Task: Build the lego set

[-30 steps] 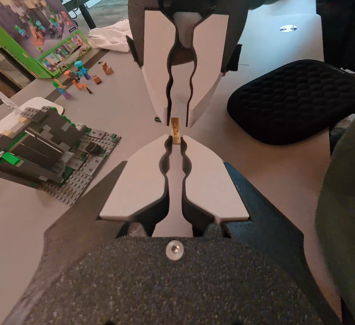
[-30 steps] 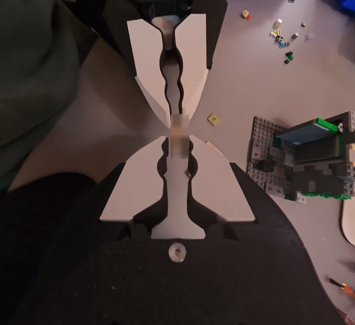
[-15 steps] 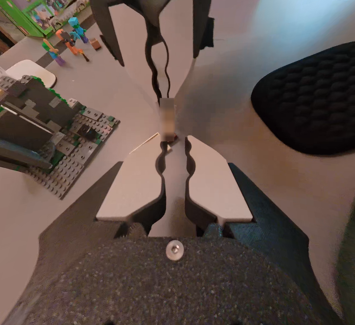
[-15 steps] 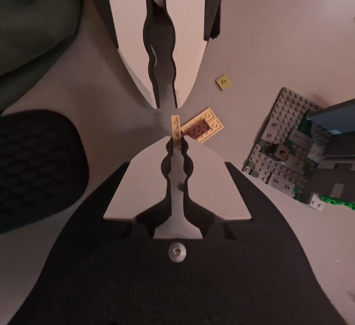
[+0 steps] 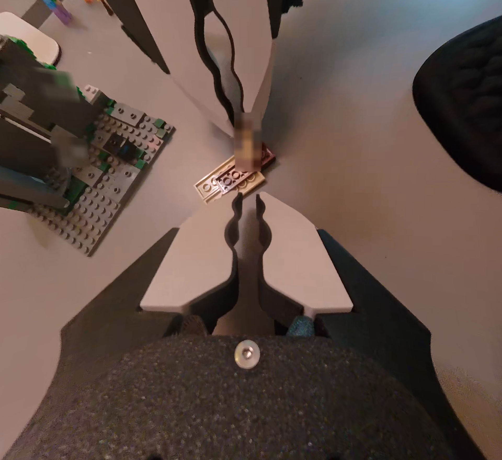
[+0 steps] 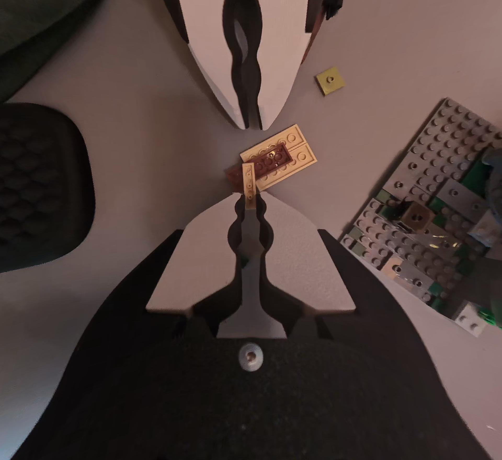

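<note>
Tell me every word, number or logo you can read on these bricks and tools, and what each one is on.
No text can be read in either view.
Studs of the narrow tan plate in the right hand-held gripper: any marking is too small to read.
Studs of the tan plates, brown plate and grey baseplate: also too small.
Olive tile: plain.

left hand-held gripper (image 5: 247, 197) parted — above tan plates (image 5: 214, 187)
</note>
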`<state>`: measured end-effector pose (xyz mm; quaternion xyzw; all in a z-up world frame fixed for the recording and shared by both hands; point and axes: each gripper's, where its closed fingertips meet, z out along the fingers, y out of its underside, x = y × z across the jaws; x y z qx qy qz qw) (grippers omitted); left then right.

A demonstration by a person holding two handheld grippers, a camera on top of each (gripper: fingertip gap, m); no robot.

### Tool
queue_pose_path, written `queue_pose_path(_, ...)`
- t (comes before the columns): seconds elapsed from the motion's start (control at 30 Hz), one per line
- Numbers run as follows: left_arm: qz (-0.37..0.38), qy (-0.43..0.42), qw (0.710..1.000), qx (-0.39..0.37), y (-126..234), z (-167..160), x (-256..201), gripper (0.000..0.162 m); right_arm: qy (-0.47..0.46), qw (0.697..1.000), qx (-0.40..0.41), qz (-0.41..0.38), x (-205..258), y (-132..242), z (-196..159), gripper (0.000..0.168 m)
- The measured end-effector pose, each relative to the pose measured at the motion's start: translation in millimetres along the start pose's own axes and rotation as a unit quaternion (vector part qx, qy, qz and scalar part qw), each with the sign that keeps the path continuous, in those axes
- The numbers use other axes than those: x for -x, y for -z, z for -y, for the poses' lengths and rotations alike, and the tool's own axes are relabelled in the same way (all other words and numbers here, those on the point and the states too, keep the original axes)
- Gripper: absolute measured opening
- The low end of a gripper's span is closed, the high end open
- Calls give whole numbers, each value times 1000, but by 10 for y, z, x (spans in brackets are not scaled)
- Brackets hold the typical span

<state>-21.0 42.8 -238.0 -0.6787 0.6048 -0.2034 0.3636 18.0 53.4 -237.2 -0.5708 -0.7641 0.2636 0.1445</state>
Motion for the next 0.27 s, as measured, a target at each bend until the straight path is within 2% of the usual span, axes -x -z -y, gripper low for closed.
queue_pose_path(0.27, -7, 2, 999, 44, -61, -95, 103, 5, -19, 1000, 0, 15, 35, 33, -130, 7)
